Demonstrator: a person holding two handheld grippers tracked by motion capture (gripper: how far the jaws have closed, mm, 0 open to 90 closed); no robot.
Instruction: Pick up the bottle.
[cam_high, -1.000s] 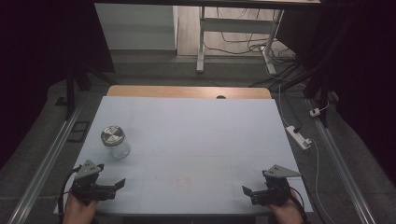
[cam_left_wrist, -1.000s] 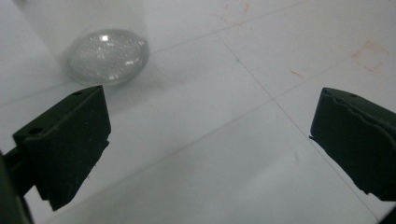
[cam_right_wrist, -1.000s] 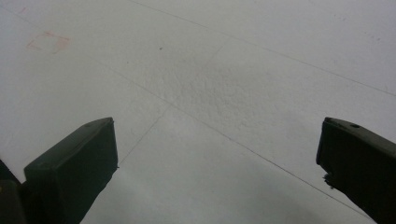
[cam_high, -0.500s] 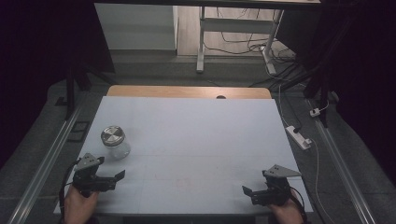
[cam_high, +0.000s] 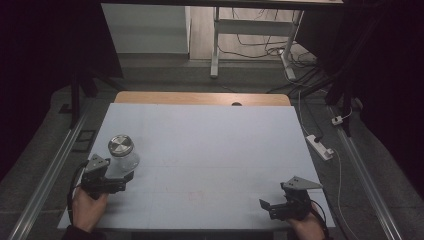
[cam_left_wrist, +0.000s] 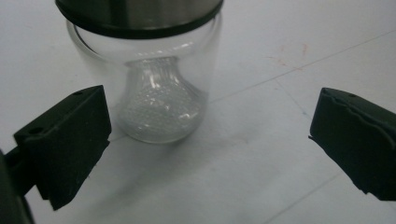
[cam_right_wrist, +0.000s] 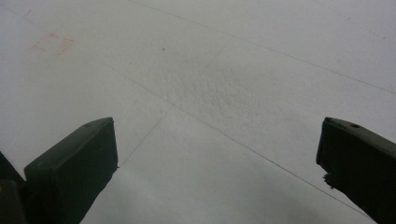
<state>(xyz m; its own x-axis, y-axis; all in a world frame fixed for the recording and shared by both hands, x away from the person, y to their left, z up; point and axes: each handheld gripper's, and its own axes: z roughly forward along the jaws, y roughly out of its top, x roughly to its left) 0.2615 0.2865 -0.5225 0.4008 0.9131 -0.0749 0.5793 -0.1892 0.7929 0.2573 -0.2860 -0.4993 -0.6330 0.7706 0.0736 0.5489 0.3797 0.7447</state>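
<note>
A clear glass jar (cam_high: 122, 154) with a metal lid stands upright on the white table top (cam_high: 215, 150) at the left. My left gripper (cam_high: 119, 176) sits just in front of it, open, its jaws spread wide. In the left gripper view the jar (cam_left_wrist: 154, 84) is close ahead, a little left of the middle of the gap, and neither jaw touches it. My right gripper (cam_high: 267, 206) rests near the front right corner of the table, open. In the right gripper view its jaws stand wide apart over bare table (cam_right_wrist: 210, 102).
A wooden strip (cam_high: 200, 98) borders the table's far edge. A white power strip (cam_high: 320, 146) lies on the floor to the right, with cables running back to a desk frame (cam_high: 216, 40). Metal rails (cam_high: 55, 170) run along both sides.
My left gripper has moved forward and slightly right, up to the jar. The right gripper and the jar have stayed put.
</note>
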